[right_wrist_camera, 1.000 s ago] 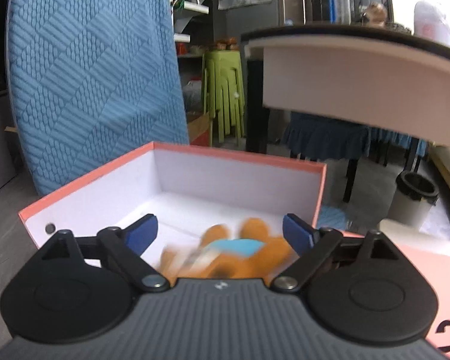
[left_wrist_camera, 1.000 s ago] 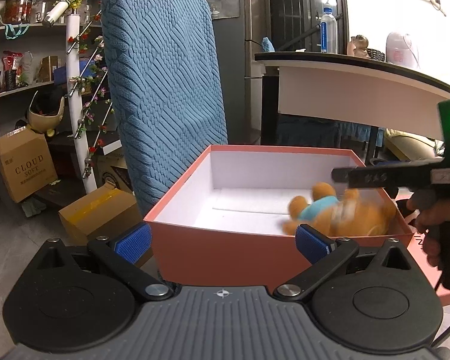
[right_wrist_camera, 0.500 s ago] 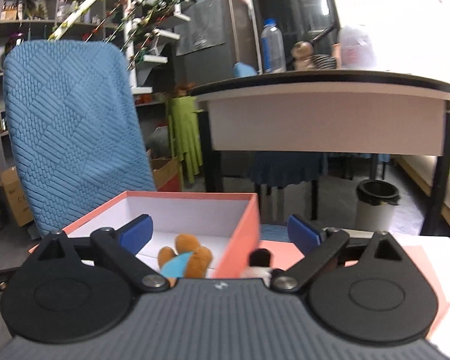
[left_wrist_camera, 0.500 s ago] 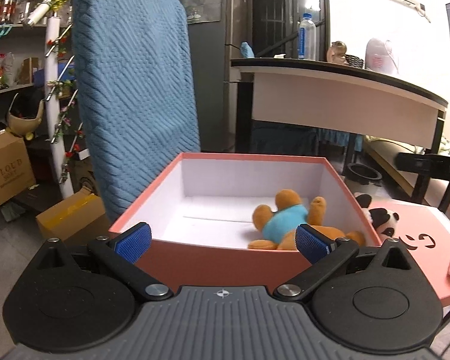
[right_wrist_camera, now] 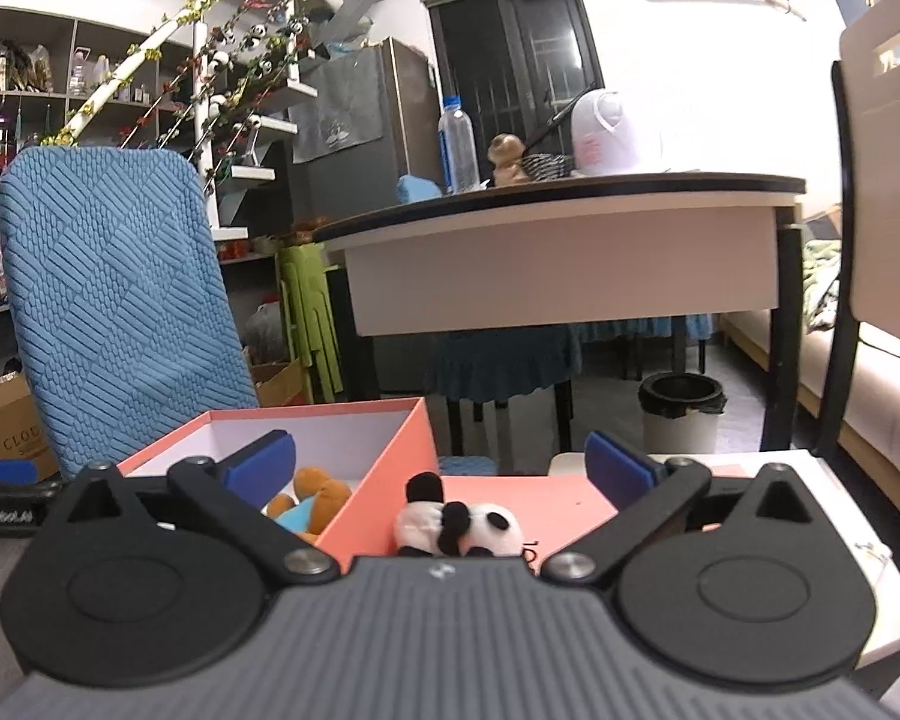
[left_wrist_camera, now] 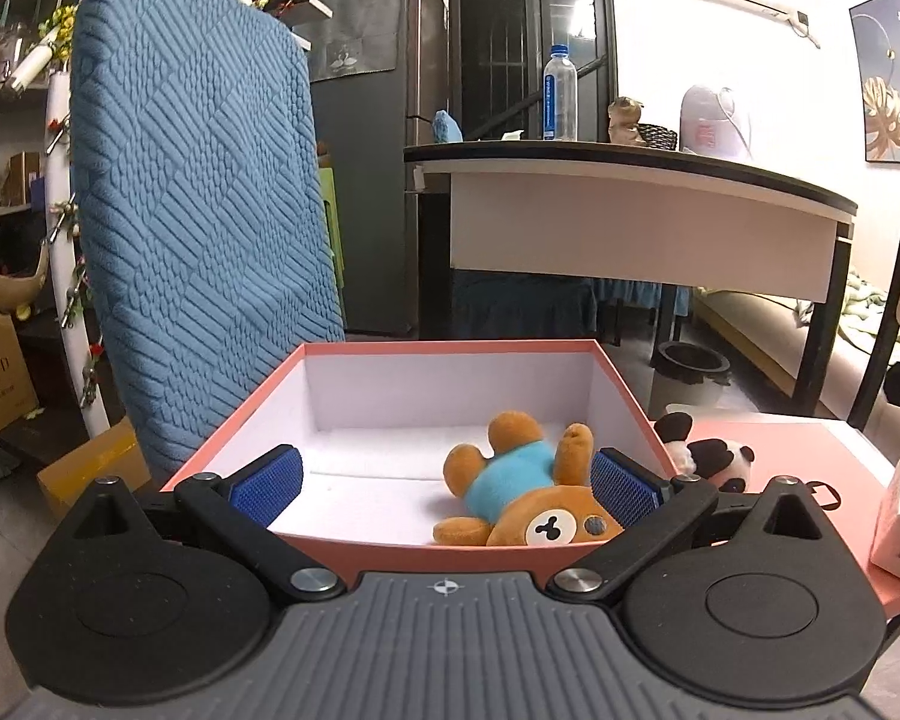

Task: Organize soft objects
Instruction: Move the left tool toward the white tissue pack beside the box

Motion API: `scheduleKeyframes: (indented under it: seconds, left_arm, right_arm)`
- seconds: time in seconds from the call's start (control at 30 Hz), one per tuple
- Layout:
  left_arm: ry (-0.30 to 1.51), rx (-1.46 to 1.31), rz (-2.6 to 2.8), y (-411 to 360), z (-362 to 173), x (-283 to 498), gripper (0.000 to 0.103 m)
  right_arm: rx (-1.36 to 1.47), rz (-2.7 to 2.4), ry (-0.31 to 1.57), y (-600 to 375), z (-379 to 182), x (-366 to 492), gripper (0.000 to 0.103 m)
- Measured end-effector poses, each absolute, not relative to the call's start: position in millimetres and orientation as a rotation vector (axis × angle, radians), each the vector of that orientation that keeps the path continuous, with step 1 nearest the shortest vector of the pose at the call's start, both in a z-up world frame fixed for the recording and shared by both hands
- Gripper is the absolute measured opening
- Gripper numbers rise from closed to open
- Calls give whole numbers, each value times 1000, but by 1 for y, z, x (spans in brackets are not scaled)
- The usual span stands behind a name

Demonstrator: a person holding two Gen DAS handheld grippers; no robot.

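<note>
- Left wrist view: we see our left gripper (left_wrist_camera: 447, 483) with jaws spread wide and empty, at the near wall of the open salmon-pink cardboard box (left_wrist_camera: 390, 549). The brown plush bear in a blue shirt (left_wrist_camera: 525, 489) lies inside it, head toward us.
- Right wrist view: our right gripper (right_wrist_camera: 438, 465) is also wide and empty. The small black-and-white plush panda (right_wrist_camera: 459, 525) lies outside the box, just beside its wall, on the pink tabletop (right_wrist_camera: 561, 495).

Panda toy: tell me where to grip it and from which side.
Grip the panda toy across its white middle, coming from above with the right gripper, which is open and nearest. It lies on its side on the pink lid close to the box wall, so a side approach looks cramped.
</note>
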State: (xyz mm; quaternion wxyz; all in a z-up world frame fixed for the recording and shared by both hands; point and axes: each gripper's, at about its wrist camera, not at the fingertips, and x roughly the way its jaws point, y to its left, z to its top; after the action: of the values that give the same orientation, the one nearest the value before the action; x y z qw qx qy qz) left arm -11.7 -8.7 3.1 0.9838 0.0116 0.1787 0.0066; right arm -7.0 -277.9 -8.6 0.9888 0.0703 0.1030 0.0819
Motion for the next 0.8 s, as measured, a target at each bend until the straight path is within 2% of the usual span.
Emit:
scheduleKeyframes:
  seconds: [0.8]
  left_arm:
    - [357,61,1,-53,-12,-17,103]
  right_arm:
    - [183,169,190,-315,-25,-41,103]
